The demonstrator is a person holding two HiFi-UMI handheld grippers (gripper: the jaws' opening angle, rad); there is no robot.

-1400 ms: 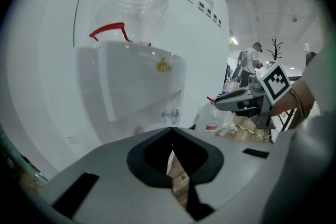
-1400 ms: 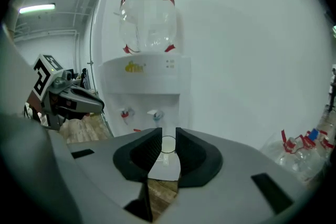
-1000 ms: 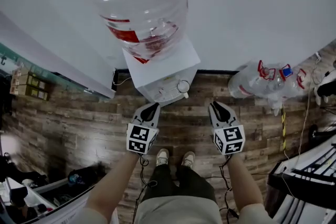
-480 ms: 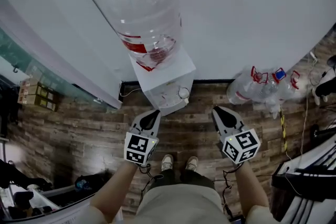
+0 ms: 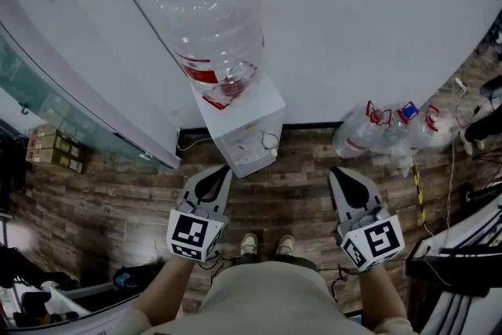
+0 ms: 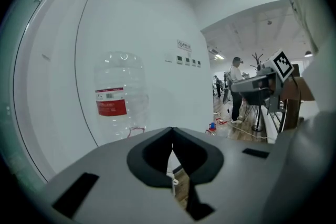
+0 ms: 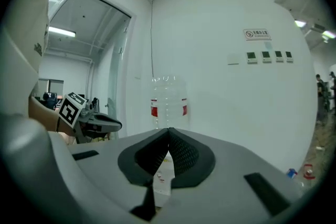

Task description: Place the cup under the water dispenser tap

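Nearest, above the wood floor (image 5: 290, 184), are two grippers, the left gripper (image 5: 220, 170) and the right gripper (image 5: 340, 172), each with its jaws pressed together on nothing. Beyond them, at the floor's far edge against the wall (image 5: 337, 27), stands one water dispenser (image 5: 243, 129) with one big clear bottle (image 5: 212, 20) upended on top. One small round rim, seemingly the cup (image 5: 270, 141), sits at its front, and what look like three spare bottles (image 5: 384, 133) lie further right along that edge.

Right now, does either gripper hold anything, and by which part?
Nothing is held. The left gripper and the right gripper both have their jaws together, with nothing between them.
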